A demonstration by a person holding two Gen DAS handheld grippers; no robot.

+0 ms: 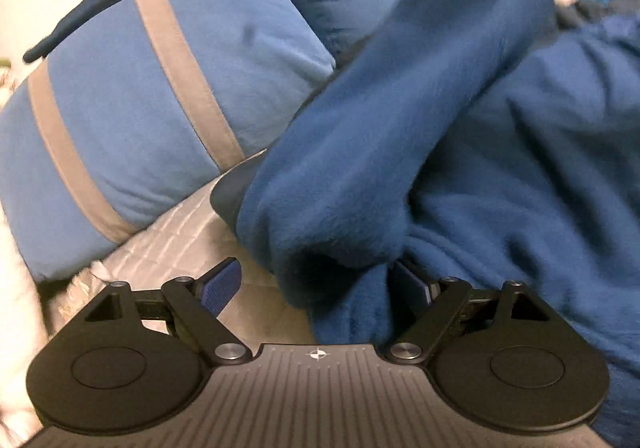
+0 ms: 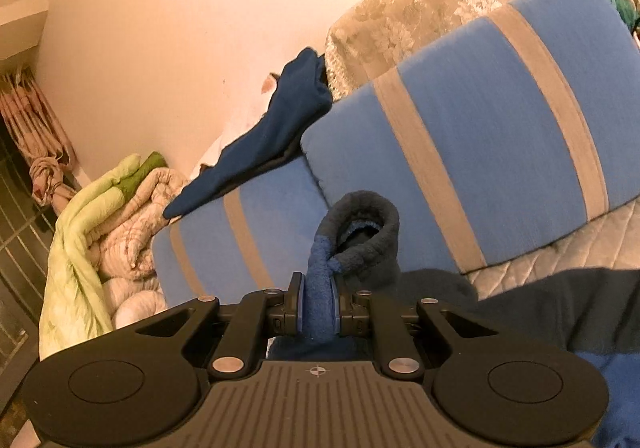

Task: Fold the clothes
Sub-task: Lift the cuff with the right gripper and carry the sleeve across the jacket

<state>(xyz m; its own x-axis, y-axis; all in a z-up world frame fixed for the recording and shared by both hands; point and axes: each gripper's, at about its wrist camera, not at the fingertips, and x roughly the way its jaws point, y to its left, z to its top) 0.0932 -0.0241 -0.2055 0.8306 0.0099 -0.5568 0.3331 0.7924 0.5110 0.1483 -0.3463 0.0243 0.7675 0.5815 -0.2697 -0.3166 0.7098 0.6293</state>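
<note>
A blue fleece garment [image 1: 520, 176] lies heaped on the right of the left wrist view. One sleeve [image 1: 380, 136] stretches up to the top right, and its folded lower end hangs between the jaws of my left gripper [image 1: 318, 282]. That gripper is open: the left pad [image 1: 224, 284] stands clear of the cloth and the right pad [image 1: 414, 284] is half hidden behind fleece. My right gripper [image 2: 318, 306] is shut on a bunched strip of the same blue fleece, just behind the dark grey cuff [image 2: 368, 224], which curls up ahead of it.
Two blue cushions with grey stripes [image 1: 132, 120] [image 2: 500, 136] lean at the back, with a dark blue garment [image 2: 272, 136] draped over them. A silver quilted cover [image 1: 168, 244] lies under everything. Folded green and beige quilts [image 2: 104, 224] pile up at the left, by the wall.
</note>
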